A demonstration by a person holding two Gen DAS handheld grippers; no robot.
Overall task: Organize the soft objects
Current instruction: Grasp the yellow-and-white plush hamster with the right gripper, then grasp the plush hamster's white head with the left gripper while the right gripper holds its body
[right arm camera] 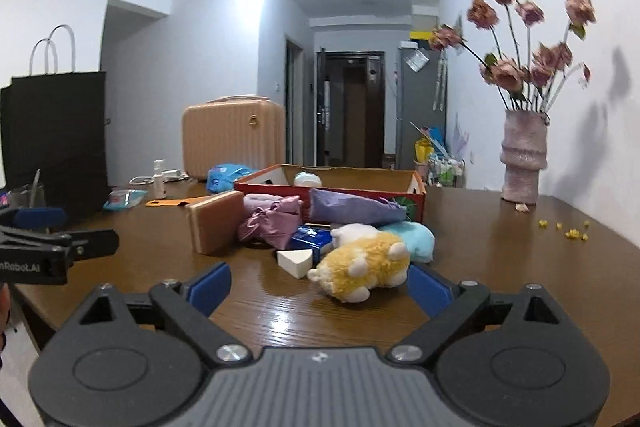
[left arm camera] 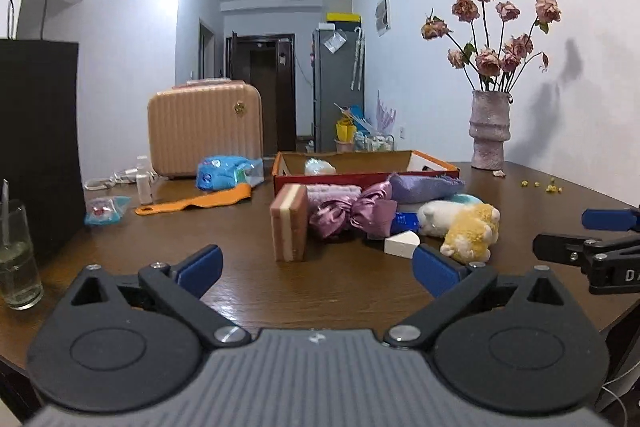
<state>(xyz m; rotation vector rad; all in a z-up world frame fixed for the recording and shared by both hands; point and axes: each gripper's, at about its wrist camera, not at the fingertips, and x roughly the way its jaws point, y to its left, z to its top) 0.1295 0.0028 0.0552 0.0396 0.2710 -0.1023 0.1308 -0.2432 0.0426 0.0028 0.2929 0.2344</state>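
A pile of soft things lies on the brown table (left arm camera: pixel 248 291) in front of an open red box (left arm camera: pixel 360 182). In it are a striped pink sponge block (left arm camera: pixel 289 223), a purple satin cloth (left arm camera: pixel 352 211), a lavender cloth (left arm camera: pixel 424 187), a white wedge sponge (left arm camera: pixel 402 243) and a yellow plush (left arm camera: pixel 472 231). My left gripper (left arm camera: pixel 318 265) is open and empty, just short of the sponge block. My right gripper (right arm camera: pixel 320 289) is open too, with the yellow plush (right arm camera: pixel 364 265) lying just ahead between its fingertips, untouched. A light-blue plush (right arm camera: pixel 412 237) lies behind it.
A vase of dried roses (left arm camera: pixel 490 131) stands at the back right, with yellow crumbs (left arm camera: pixel 554 188) near it. At the left are a glass (left arm camera: pixel 16 263), a black paper bag (left arm camera: pixel 38 139), a pink case (left arm camera: pixel 204 127), a blue wipes pack (left arm camera: pixel 226 173) and an orange strip (left arm camera: pixel 196 203).
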